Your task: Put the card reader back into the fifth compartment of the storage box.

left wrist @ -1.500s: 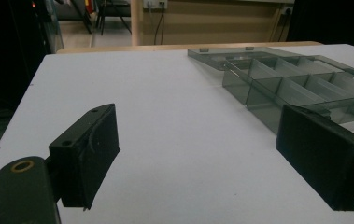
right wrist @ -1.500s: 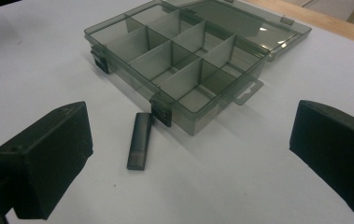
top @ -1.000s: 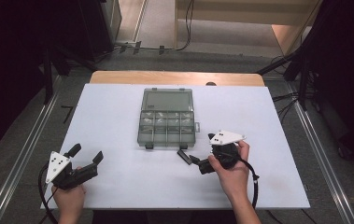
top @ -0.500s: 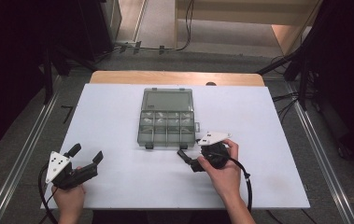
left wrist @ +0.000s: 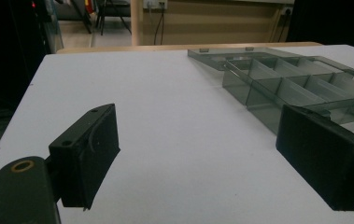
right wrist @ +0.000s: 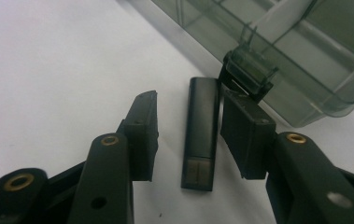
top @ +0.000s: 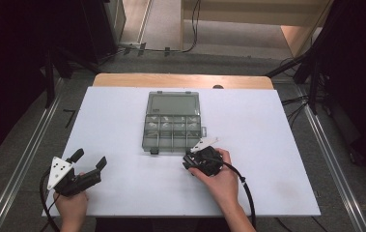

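High view: over the last second the right tool (top: 189, 163) has slid in from the right and dropped toward the tabletop (top: 267, 145), ending just in front of the box (top: 173, 122), near its front right corner. Its jaws have just been closing from a wide spread. The left tool (top: 90, 164) has kept its place at the near left corner, jaws spread, nothing between them.

In the right gripper view, a small black stick (right wrist: 201, 130) now lies between the two jaws. One jaw stands just beside its right edge, perhaps touching; the other is clearly apart, with bare white tabletop showing in the gap. So the tool is half closed around the stick and not yet pinching it. This looks like the start of a pick-up: the approach is done, the squeeze is not.

The stick is a slim, flat, dark bar lying flat on the tabletop, with a paler grey square patch at its near end. Its far end sits just beside the box's front latch (right wrist: 250, 71), which sticks out over the right jaw. That closeness may matter, since the jaw could catch the latch as it shuts.

The box is smoky clear plastic, lid open, with a row of small compartments; what they hold is too dim to tell.
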`<act>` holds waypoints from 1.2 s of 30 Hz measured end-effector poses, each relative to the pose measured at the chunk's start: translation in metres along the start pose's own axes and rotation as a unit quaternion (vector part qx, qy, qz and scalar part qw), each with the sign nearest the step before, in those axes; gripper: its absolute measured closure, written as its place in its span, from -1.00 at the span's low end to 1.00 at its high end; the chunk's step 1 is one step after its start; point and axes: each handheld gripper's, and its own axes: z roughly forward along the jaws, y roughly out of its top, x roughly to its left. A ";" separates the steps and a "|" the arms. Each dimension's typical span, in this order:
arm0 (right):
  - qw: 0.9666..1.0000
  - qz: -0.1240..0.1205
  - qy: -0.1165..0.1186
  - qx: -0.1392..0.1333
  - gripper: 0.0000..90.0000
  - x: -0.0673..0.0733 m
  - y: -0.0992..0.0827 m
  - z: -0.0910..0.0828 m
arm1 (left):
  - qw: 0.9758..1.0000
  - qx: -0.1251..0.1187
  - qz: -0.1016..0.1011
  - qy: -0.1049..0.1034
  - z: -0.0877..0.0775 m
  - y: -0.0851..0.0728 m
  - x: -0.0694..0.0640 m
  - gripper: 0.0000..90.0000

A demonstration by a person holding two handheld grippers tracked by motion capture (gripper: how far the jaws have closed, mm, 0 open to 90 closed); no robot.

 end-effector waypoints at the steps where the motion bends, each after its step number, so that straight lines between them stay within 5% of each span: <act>1: 1.000 0.000 0.000 0.003 0.23 0.000 0.000 0.003 | 1.000 -0.001 -0.002 0.000 0.000 0.000 0.000 -0.70; 13: 1.000 0.009 -0.011 0.010 0.57 -0.004 0.000 0.006 | 1.000 -0.001 -0.003 0.000 -0.001 0.000 0.000 -0.70; 36: 0.999 0.014 0.010 -0.029 0.58 -0.004 0.000 -0.010 | 1.000 -0.001 -0.003 0.000 -0.001 0.000 0.001 -0.70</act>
